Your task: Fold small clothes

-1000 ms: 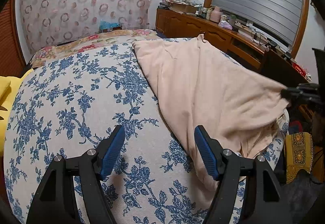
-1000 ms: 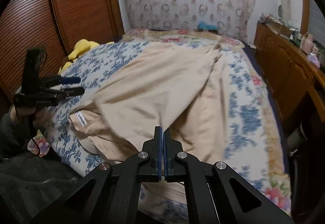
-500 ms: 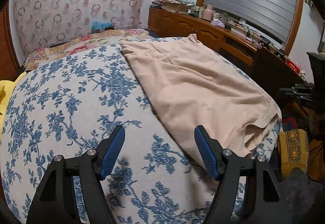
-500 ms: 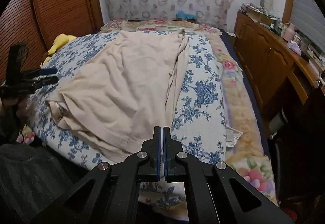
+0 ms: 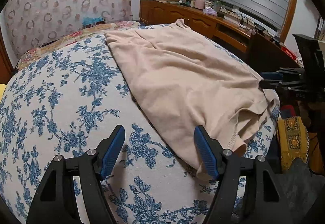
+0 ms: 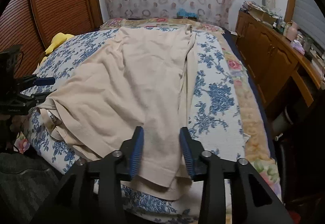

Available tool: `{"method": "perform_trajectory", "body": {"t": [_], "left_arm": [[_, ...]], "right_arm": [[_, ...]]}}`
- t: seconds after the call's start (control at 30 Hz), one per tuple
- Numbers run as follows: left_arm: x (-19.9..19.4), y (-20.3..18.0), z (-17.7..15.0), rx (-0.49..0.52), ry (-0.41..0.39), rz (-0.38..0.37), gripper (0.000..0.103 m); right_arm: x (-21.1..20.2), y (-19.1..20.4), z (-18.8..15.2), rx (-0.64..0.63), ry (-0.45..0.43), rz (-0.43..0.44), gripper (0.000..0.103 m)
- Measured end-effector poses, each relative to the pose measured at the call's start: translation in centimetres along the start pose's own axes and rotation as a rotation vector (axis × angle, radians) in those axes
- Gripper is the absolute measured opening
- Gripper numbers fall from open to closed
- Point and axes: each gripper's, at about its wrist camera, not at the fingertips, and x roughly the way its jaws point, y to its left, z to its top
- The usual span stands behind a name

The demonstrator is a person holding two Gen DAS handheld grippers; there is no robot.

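A beige garment (image 5: 182, 73) lies folded lengthwise on the blue-flowered bedcover (image 5: 61, 102). My left gripper (image 5: 159, 132) hangs open over the cover. Its right finger is beside the garment's near corner, and nothing is between the pads. In the right wrist view the garment (image 6: 132, 82) runs away toward the head of the bed. My right gripper (image 6: 160, 132) hovers over its near hem with the jaws opening; the cloth lies below them and the pads do not press it. Each gripper shows in the other's view: the right gripper (image 5: 272, 81) and the left gripper (image 6: 45, 88).
A wooden dresser (image 6: 274, 65) crowded with small items runs along the right side of the bed. A louvred wooden door (image 6: 50, 7) and a yellow soft toy (image 6: 59, 40) are on the left. A yellow patterned cloth (image 5: 292, 138) hangs past the bed's near corner.
The right gripper, shut on the raised garment edge a second ago, has sunk and parted its jaws. The garment now lies flat on the bed. The left gripper drifted toward the garment's corner.
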Motion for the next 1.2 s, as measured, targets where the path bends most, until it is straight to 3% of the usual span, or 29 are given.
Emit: {"method": "perform_trajectory", "body": {"t": [0.17, 0.33, 0.5, 0.7, 1.2], "left_arm": [[0.2, -0.1, -0.4, -0.005, 0.017, -0.005, 0.072], [0.1, -0.1, -0.7, -0.015, 0.022, -0.016, 0.072], [-0.8, -0.4, -0.7, -0.023, 0.002, -0.050, 0.072], [-0.1, -1.4, -0.9, 0.009, 0.037, -0.070, 0.072], [0.3, -1.5, -1.3, 0.011, 0.035, -0.071, 0.070]], "right_arm": [[0.2, 0.3, 0.2, -0.002, -0.013, 0.011, 0.044], [0.8, 0.4, -0.2, -0.003, -0.001, 0.000, 0.057], [1.5, 0.0, -0.6, 0.011, 0.028, -0.016, 0.059], [1.9, -0.7, -0.8, 0.034, 0.048, -0.012, 0.061], [1.3, -1.2, -1.6, 0.056, 0.041, 0.002, 0.064]]}}
